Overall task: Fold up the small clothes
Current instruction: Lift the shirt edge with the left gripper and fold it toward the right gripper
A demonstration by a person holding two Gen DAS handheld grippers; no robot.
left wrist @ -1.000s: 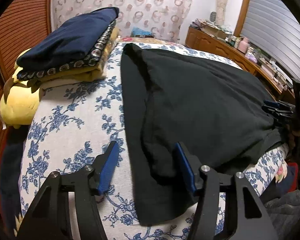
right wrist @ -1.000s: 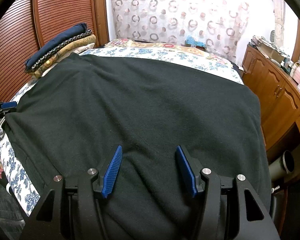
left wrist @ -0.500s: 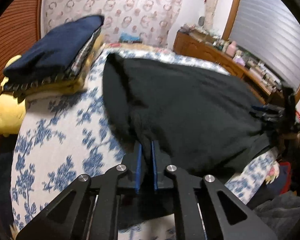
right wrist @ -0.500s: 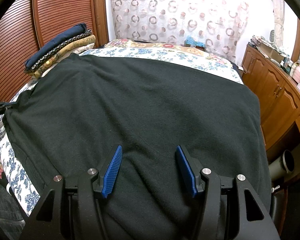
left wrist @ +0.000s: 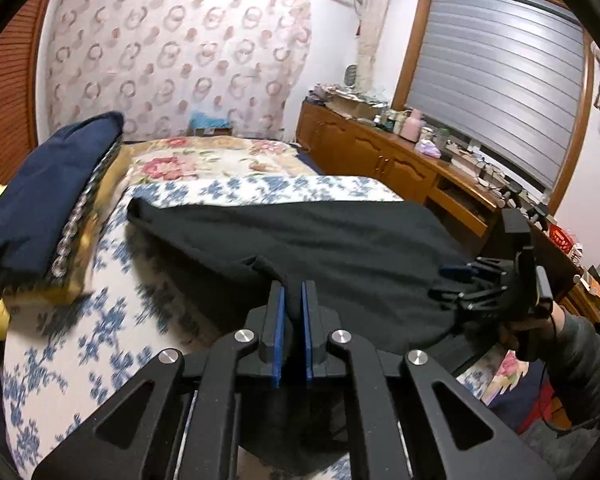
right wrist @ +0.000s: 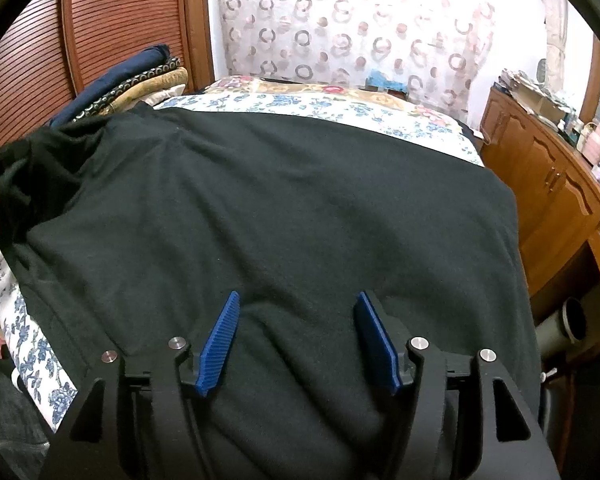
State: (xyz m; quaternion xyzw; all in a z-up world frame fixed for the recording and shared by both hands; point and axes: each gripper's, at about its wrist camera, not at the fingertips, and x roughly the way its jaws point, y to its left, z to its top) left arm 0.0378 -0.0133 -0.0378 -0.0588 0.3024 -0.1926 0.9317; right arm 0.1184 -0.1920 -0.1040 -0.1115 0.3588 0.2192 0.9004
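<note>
A black garment (right wrist: 284,216) lies spread over the bed; it also shows in the left wrist view (left wrist: 340,248). My left gripper (left wrist: 293,292) is shut on the garment's near left edge and holds it lifted off the bedspread. In the right wrist view that lifted corner (right wrist: 24,168) bunches up at the far left. My right gripper (right wrist: 296,312) is open, its blue pads (right wrist: 220,340) resting just over the garment's near edge, holding nothing. It also shows in the left wrist view (left wrist: 456,276), at the garment's right edge.
The bed has a blue floral bedspread (left wrist: 80,320). A pile of folded clothes with a navy one on top (left wrist: 44,200) sits at its left, by a slatted wooden wardrobe (right wrist: 100,28). A cluttered wooden dresser (left wrist: 420,160) runs along the right.
My left gripper closed on the garment's left edge and has lifted it upward. My right gripper has stayed open in place.
</note>
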